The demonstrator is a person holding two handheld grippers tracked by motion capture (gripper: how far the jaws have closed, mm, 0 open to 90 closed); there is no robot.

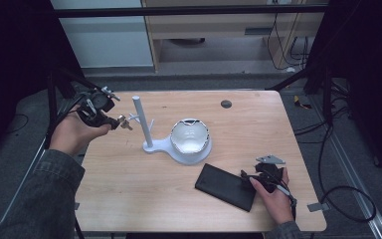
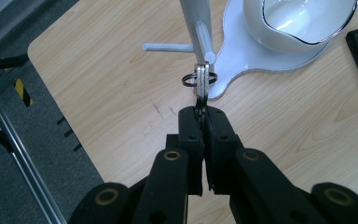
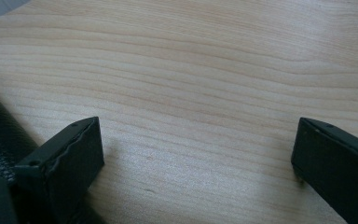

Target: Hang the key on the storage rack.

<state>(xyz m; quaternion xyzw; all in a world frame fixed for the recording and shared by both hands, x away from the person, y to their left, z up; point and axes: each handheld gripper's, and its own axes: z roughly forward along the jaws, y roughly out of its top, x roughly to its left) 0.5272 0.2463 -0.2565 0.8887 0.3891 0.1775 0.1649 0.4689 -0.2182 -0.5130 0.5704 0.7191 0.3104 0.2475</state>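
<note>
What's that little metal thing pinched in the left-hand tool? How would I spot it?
Start at the white stand in the middle of the wooden table, with its upright post and pegs. Just left of the post, the left gripper is shut on a flat silver key carrying a dark split ring. It is the only metal item, unlike the white bowl and black wallet.

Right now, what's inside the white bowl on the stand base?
The white bowl looks empty: a bare glossy interior with reflections, seen in the left gripper view and high view. Its near wall hides part of the bottom. It sits on the white stand base.
</note>
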